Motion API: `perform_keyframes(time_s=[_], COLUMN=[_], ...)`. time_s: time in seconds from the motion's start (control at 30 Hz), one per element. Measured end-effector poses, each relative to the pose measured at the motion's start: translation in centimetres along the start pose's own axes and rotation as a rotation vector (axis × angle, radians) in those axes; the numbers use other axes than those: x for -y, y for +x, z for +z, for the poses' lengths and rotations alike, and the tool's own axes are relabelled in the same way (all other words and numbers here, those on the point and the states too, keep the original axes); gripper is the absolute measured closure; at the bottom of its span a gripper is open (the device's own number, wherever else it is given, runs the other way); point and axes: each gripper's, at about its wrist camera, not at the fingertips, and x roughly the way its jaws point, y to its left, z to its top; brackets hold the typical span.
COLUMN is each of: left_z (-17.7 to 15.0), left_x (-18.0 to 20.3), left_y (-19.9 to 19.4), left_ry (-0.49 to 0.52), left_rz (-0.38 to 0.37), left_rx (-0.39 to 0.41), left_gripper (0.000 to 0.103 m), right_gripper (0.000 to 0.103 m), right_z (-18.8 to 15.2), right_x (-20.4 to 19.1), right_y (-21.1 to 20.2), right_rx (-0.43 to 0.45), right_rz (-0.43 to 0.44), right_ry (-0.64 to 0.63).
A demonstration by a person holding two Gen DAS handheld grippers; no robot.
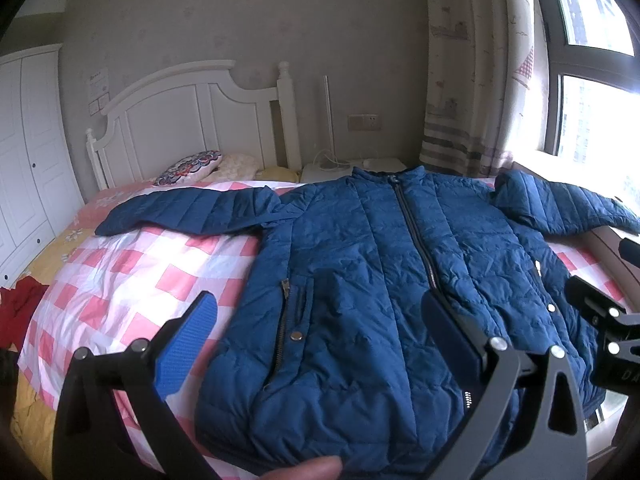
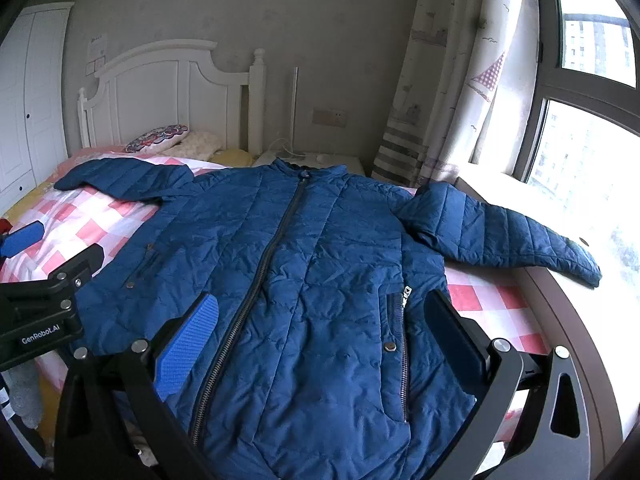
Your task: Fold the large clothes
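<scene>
- Left wrist view: the blue quilted jacket [image 1: 360, 280] lies face up and zipped on the pink-checked bedspread [image 1: 132, 276], collar toward the white headboard [image 1: 188, 120], both sleeves spread out to the sides; the left gripper [image 1: 316, 344] hovers above the hem half with its fingers wide apart and nothing between them; the right gripper [image 1: 600, 320] shows at the right edge, also over the jacket.
- Same view, handling: the padding looks puffy and light, so I judge it soft but springy, likely to puff back open after a fold; the shell looks smooth and may slide over itself; the left sleeve [image 1: 188, 212] lies flat on the bed and its cuff or shoulder seam looks a sound place to pinch.
- Right wrist view: the right gripper [image 2: 320, 340] hangs over the lower front of the jacket [image 2: 300, 240], fingers spread wide and empty, the zip [image 2: 264, 268] running between them; the right sleeve [image 2: 508, 236] reaches off the bed onto the windowsill [image 2: 560, 300], so it probably needs drawing in first; a hold near the cuff seems best, taking both layers so the thin shell does not slip off the filling.
</scene>
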Motion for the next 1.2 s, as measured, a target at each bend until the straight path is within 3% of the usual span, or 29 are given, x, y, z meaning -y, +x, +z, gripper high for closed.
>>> perform_keyframes(time_s=[1.2], left_z=[-0.41], left_x=[0.19], left_y=[0.25], left_ry=[0.004], left_rz=[0.0], left_rx=[-0.007], left_gripper=[0.002], right_gripper=[0.004], right_z=[0.07], right_x=[0.46], right_y=[0.01], right_rx=[-0.003], right_rz=[-0.009], right_ry=[-0.001])
